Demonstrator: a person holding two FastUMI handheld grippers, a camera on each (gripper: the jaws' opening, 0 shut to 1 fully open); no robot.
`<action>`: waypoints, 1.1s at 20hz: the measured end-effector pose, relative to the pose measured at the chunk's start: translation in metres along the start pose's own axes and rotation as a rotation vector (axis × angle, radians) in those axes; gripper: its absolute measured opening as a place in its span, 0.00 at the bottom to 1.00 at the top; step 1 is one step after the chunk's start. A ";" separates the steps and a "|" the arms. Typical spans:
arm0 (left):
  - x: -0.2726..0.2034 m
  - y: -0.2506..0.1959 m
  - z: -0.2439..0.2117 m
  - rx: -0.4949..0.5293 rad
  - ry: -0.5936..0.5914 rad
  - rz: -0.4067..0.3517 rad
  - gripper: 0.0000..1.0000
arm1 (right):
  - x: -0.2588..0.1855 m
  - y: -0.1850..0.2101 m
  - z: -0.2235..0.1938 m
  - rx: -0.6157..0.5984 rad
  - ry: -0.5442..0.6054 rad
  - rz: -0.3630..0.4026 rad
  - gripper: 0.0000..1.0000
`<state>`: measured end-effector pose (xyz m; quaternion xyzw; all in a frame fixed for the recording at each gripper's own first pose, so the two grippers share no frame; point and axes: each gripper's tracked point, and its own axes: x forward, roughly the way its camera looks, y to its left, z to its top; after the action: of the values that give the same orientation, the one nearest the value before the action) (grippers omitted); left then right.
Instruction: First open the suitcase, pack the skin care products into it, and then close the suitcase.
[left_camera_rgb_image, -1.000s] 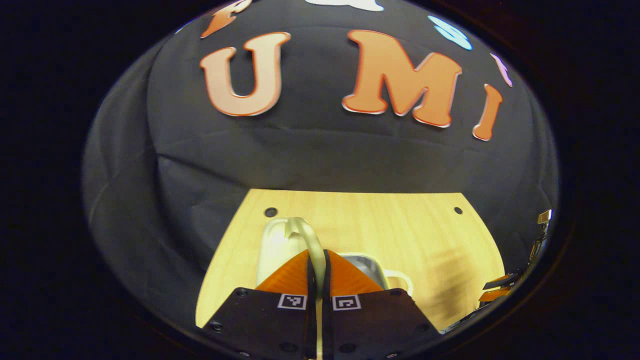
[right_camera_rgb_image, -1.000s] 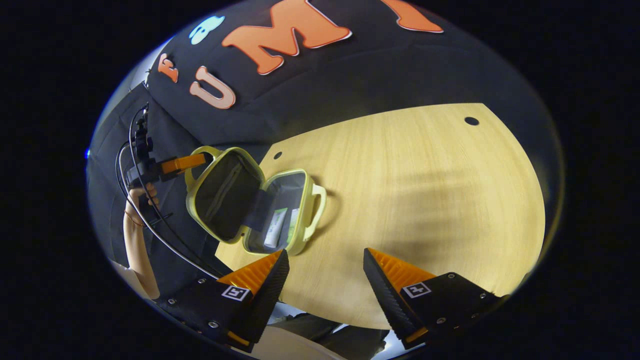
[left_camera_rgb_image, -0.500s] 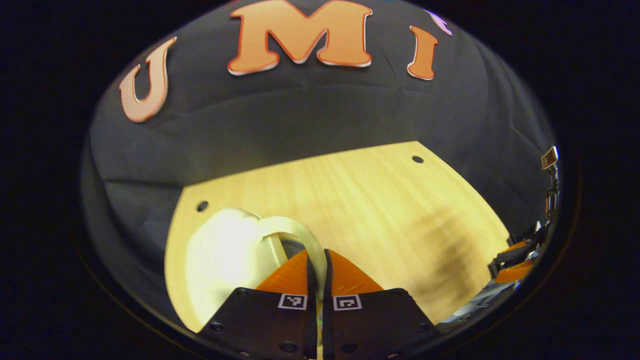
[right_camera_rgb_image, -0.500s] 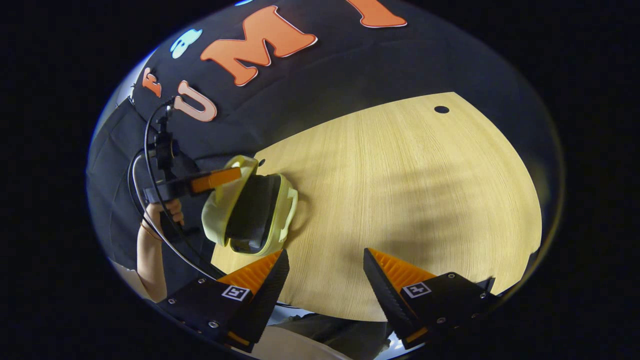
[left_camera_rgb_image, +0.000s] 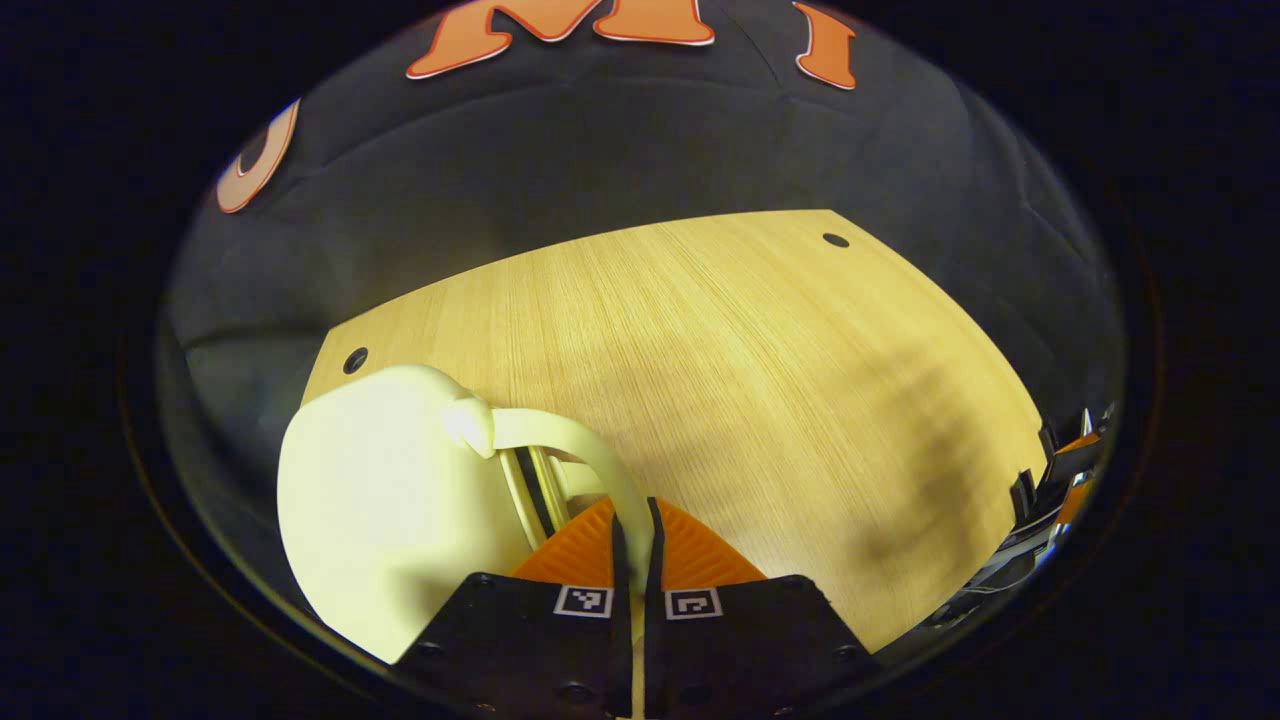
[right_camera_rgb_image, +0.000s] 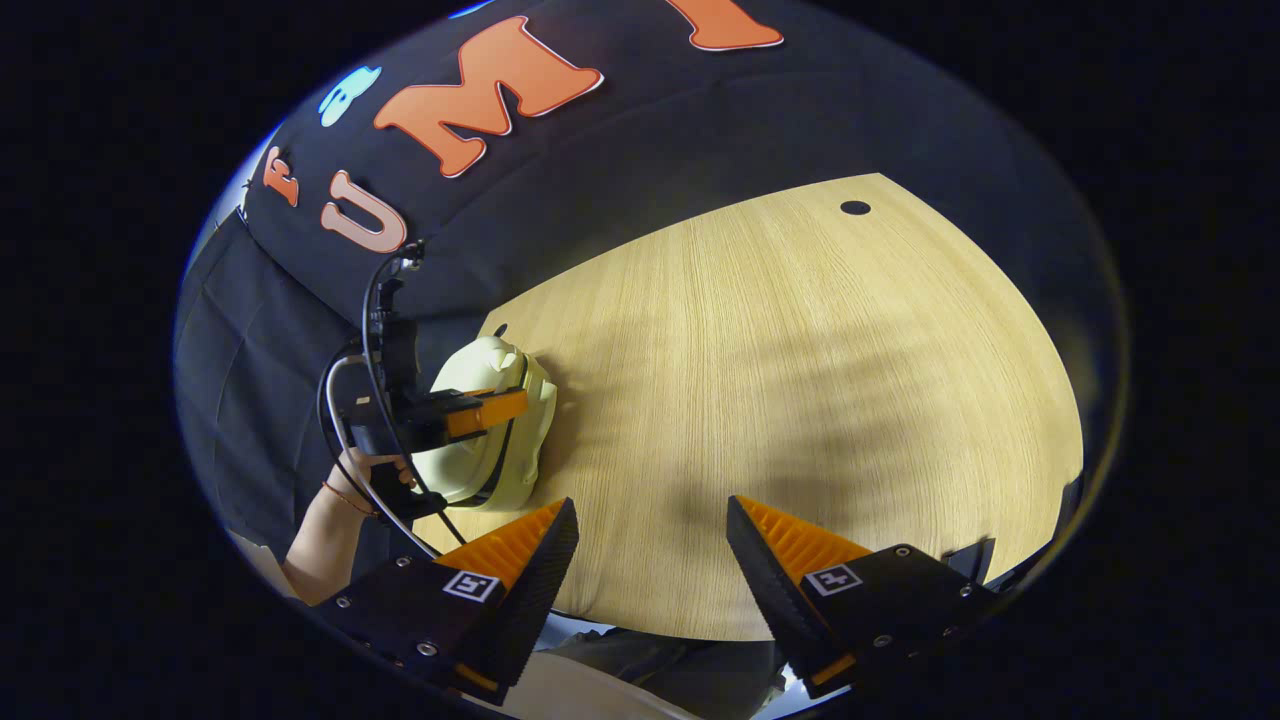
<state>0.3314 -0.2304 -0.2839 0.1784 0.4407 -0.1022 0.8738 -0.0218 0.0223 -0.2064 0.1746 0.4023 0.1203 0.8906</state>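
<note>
Pale-yellow suitcase (left_camera_rgb_image: 390, 500) nearly shut; left tongs (left_camera_rgb_image: 634, 530) pinch its handle (left_camera_rgb_image: 575, 450), lid at 10 o'clock; right tongs (right_camera_rgb_image: 650, 530) wide, idle.

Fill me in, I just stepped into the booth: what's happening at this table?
A person is closing a small pale yellow suitcase on the wooden table. The left gripper is clamped on the lid's handle and has the lid nearly down on the base, with a thin gap at the seam. The right gripper hangs open over bare table, holding nothing.
</note>
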 end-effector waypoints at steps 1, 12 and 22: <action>0.003 -0.004 -0.002 0.003 0.018 0.005 0.10 | 0.000 0.001 0.001 0.002 -0.002 0.002 0.95; -0.024 -0.018 -0.006 -0.042 -0.025 -0.038 0.68 | 0.008 0.001 0.007 -0.009 -0.030 -0.041 0.96; -0.109 0.000 0.102 -0.229 -0.473 0.123 0.99 | -0.003 0.025 0.089 -0.221 -0.252 -0.188 0.96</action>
<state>0.3413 -0.2691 -0.1400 0.0758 0.2213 -0.0374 0.9715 0.0421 0.0255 -0.1396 0.0512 0.2865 0.0570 0.9550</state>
